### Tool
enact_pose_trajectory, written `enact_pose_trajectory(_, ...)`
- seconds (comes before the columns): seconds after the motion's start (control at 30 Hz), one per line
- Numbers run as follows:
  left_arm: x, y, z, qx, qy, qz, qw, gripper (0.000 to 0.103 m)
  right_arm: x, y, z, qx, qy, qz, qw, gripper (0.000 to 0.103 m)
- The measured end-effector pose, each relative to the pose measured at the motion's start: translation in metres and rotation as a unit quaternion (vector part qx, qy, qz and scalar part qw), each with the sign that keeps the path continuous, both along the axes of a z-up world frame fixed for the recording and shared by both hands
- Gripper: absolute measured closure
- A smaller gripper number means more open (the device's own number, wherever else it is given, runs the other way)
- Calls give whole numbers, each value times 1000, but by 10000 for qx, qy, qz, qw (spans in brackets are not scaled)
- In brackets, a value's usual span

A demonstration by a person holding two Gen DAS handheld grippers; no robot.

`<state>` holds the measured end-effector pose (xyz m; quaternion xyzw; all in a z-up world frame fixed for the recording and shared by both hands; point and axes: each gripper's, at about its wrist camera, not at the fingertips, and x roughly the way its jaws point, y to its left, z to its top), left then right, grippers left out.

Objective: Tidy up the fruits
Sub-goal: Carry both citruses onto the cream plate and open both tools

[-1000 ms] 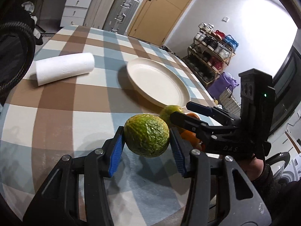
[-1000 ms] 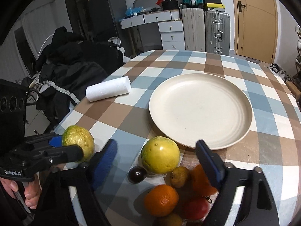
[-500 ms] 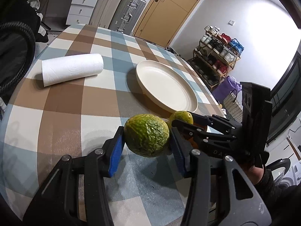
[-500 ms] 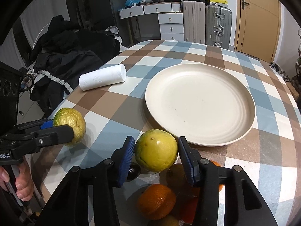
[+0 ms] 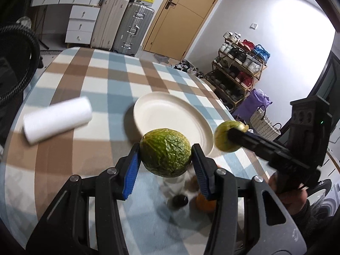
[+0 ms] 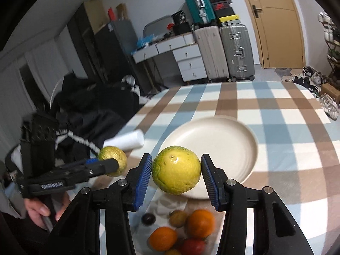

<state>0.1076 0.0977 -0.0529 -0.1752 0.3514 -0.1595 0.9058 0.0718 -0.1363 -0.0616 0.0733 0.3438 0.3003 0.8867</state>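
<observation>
At the centre of the left wrist view, the left gripper [image 5: 165, 159] is clamped on a wrinkled green fruit [image 5: 165, 152], its blue pads pressed to both sides and the fruit lifted off the checked table [image 5: 89, 89]. Just above it in the frame lies the cream plate [image 5: 170, 114], with nothing on it; at right the right gripper [image 5: 231, 137] carries a yellow-green fruit [image 5: 225, 138] over the plate's near edge. The step in hand looks like carrying both fruits to the plate; next, each must be brought over the dish, lowered and released gently so it does not roll off. In the right wrist view, the right gripper's jaws grip the yellow-green fruit at centre frame, above the plate's near rim. The remaining fruits [image 6: 180, 231] sit loose on the table at lower centre, and a paper towel roll [image 6: 125, 141] lies at centre left.
</observation>
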Motion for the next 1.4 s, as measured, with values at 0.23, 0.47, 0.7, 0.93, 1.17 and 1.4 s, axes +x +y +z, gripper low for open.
enact_pose_trajectory(0.23, 54, -28, 20, 356, -151, -178, 9991, 58, 55, -28, 20, 380, 132, -42, 9992, 55)
enact_pose_trajectory(0.47, 130, -46, 7, 461, 132, -172, 9987, 58, 113, -33, 3, 730, 602, -41, 9955, 55)
enact_pose_trajectory(0.7, 178, -57, -27, 518, 406, -212, 9976, 58, 154, -22, -30, 826, 925, -45, 9923, 54)
enact_pose_trajectory(0.93, 199, -63, -52, 600, 461, -260, 9968, 58, 177, -18, -60, 852, 1214, -169, 9888, 54)
enact_pose_trajectory(1.17, 207, -69, -53, 649, 266, -326, 9970, 58, 185, -15, -74, 833, 1320, -200, 9875, 54)
enact_pose_trajectory(1.4, 209, -67, -59, 556, 341, -286, 9975, 58, 188, -13, -78, 808, 1340, -285, 9873, 53)
